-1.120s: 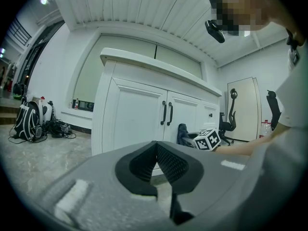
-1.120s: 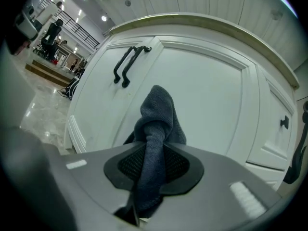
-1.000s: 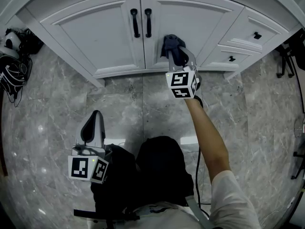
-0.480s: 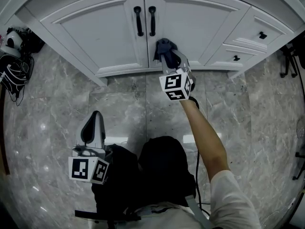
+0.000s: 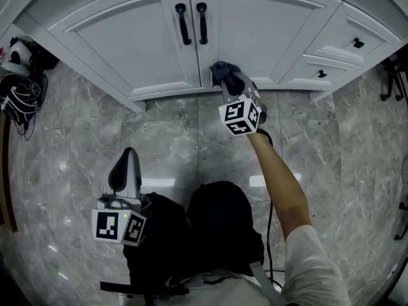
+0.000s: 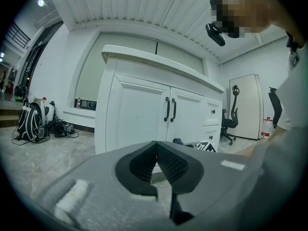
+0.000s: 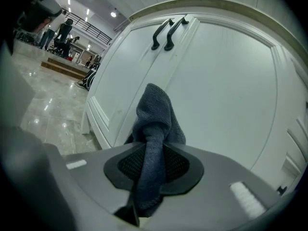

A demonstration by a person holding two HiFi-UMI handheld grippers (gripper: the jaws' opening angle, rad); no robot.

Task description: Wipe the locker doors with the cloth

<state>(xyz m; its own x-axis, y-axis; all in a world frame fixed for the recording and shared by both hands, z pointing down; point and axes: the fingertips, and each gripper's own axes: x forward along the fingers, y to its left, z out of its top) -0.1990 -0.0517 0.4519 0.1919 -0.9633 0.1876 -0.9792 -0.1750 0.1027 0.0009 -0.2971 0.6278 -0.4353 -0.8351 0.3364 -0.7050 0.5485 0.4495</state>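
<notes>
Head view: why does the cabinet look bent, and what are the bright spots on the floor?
Head view: wide lens bows the cabinet; pale patches on the floor are lamp glare. Right gripper view: same bulge, dark corners, cloth sharp.

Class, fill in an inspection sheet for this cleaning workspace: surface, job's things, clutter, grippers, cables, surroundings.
Surface: glossy grey marble floor.
Job's things: white locker doors, both closed, with black handles; dark cloth at the right door's lower part.
Clutter: bags heaped on the floor left of the cabinet.
Grippers: right gripper shut on the cloth; left gripper shut, empty, held back from the doors.
Cables: black cable below the right arm.
Surroundings: drawers right of the doors; office chair beyond.
</notes>
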